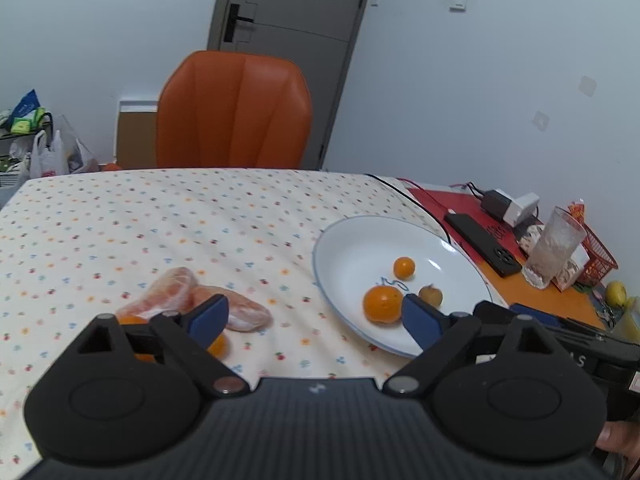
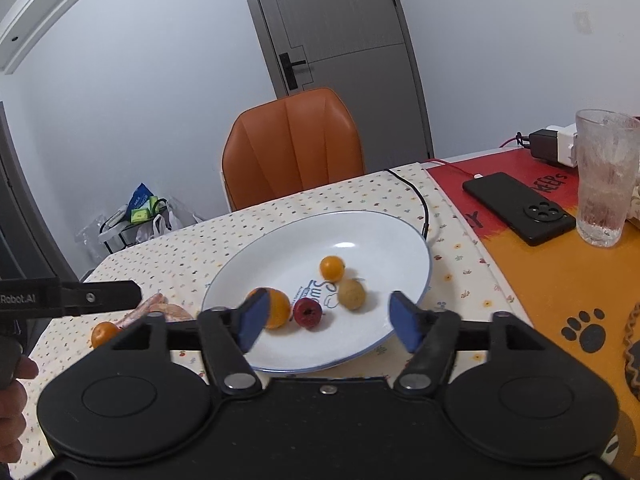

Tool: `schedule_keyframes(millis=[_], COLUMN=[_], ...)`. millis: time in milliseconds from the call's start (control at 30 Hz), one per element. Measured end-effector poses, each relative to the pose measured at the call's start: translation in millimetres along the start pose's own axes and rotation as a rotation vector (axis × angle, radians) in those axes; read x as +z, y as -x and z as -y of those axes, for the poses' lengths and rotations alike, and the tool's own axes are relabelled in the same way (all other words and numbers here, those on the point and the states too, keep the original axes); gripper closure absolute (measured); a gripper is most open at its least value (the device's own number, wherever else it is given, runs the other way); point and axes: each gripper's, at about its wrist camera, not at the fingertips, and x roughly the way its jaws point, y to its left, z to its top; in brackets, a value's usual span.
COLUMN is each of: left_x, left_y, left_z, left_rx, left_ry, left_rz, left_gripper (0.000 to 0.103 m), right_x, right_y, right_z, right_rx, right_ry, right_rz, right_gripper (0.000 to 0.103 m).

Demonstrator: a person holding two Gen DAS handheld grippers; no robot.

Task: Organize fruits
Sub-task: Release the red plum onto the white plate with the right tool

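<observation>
A white plate (image 2: 392,240) on the dotted tablecloth holds a large orange (image 2: 278,308), a small orange (image 2: 332,268), a red fruit (image 2: 307,313) and a brownish fruit (image 2: 351,293). The plate (image 1: 352,248) also shows in the left wrist view. My right gripper (image 2: 328,322) is open and empty above the plate's near side. My left gripper (image 1: 316,320) is open and empty, left of the plate. Two peeled citrus pieces (image 1: 176,292) (image 1: 244,308) and a small orange (image 1: 218,346) lie on the cloth by its left finger.
A black phone (image 2: 520,208), a frosted glass (image 2: 604,180) and chargers (image 2: 554,146) sit on the orange mat at right. A black cable (image 2: 416,196) runs behind the plate. An orange chair (image 1: 236,112) stands at the table's far edge.
</observation>
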Motion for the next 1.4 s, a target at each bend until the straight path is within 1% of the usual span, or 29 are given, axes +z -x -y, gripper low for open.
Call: schedule_keyframes(millis=[67, 133, 233, 333, 533, 667, 733, 933, 1067, 1400], left_x=[0.0, 0.1, 1.2, 2.7, 5.2, 6.3, 6.6, 7.4, 7.9, 6.6], left_y=[6.3, 12.4, 21.5, 29.6, 44.4, 55.1, 59.9, 69.1, 74.9, 81.8], left_z=[-6.4, -12.7, -22.5, -31.5, -48.1, -55.5, -59.9, -73.9, -81.4, -99.7], left_rx=[0.005, 0.011, 0.012, 0.029, 0.039, 0.067, 0.069, 0.089, 0.094, 0.111], left_ry=[0.014, 0.027, 0.037, 0.048, 0.06, 0.054, 0.056, 0.072, 0.067, 0.083], left_rz=[0.01, 0.02, 0.023, 0.016, 0.001, 0.017, 0.023, 0.023, 0.025, 0.031], left_gripper=[0.01, 0.01, 0.009, 0.009, 0.009, 0.008, 0.006, 0.006, 0.006, 0.006], right_x=[-0.4, -0.9, -1.2, -0.9, 0.9, 2.3, 2.3, 2.3, 2.9, -0.3], right_y=[1.5, 2.9, 5.7, 7.7, 10.8, 11.2, 10.3, 6.0, 2.5, -7.7], right_z=[-4.3, -9.6, -16.4, -22.5, -34.8, -41.9, -46.1, -61.1, -68.9, -90.1], right_rx=[0.01, 0.019, 0.035, 0.05, 0.075, 0.094, 0.102, 0.131, 0.164, 0.169], right_ry=[0.007, 0.015, 0.02, 0.02, 0.022, 0.008, 0.01, 0.028, 0.011, 0.06], right_rz=[0.0, -0.002, 0.003, -0.001, -0.008, -0.01, -0.011, -0.019, -0.03, -0.062], right_gripper=[0.024, 0.014, 0.005, 0.0, 0.0, 0.0, 0.0, 0.0, 0.0, 0.0])
